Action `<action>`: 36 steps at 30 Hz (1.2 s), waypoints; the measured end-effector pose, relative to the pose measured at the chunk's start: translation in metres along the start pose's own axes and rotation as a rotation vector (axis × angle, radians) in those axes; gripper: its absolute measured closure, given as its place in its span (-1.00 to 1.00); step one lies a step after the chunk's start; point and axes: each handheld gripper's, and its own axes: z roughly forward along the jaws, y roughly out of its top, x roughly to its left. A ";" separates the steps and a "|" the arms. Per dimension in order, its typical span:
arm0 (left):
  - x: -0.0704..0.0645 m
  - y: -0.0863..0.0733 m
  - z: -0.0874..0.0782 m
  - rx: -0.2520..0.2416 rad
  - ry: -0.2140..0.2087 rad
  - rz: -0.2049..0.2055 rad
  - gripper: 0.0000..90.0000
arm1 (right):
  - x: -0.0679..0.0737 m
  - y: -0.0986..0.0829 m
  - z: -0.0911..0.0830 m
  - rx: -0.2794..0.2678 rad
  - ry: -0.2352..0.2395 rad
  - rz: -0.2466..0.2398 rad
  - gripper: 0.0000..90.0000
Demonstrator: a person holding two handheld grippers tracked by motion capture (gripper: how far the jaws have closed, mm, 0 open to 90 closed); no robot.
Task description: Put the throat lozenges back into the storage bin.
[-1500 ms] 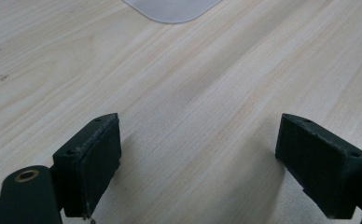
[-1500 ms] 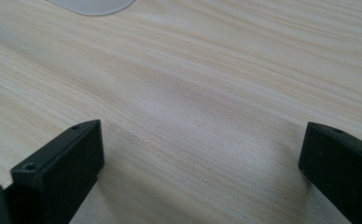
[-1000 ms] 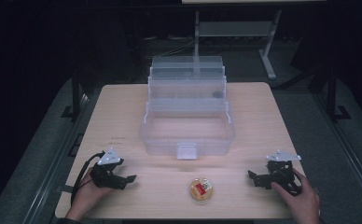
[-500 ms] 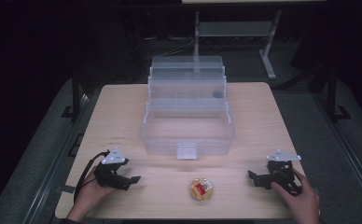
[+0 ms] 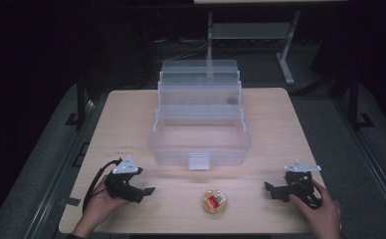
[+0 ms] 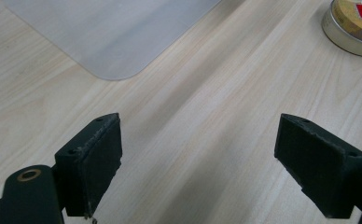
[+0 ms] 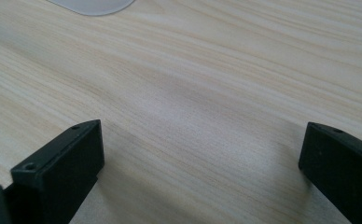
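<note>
The small round tin with a gold lid and red label (image 5: 215, 202) sits on the pale wooden worktop (image 5: 280, 124) near its front edge, between your two hands and just in front of the clear plastic tiered storage box (image 5: 199, 142), which stands open at the middle of the worktop with its trays stepped back.

Your left claw (image 5: 147, 190) rests on the worktop at the tin's left, pointed toward it and apart from it; its jaws stand wide, with nothing between them. In the left gripper view the tin (image 6: 354, 25) shows at the upper right, beyond the jaws, and a rounded corner of the clear box (image 6: 109, 32) lies at the upper left.

Your right claw (image 5: 270, 189) rests at the tin's right, farther from it, its jaws likewise spread over bare wood.
</note>
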 end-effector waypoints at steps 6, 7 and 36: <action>-0.002 0.008 0.000 0.000 -0.012 0.014 -0.68 | 0.000 0.000 0.000 0.000 0.000 0.000 -1.00; -0.002 0.008 0.000 0.000 -0.012 0.014 -0.68 | 0.000 0.000 0.000 0.000 0.000 0.000 -1.00; -0.024 0.046 0.020 0.027 -0.079 0.089 -0.68 | 0.000 0.000 0.000 0.000 0.000 0.000 -1.00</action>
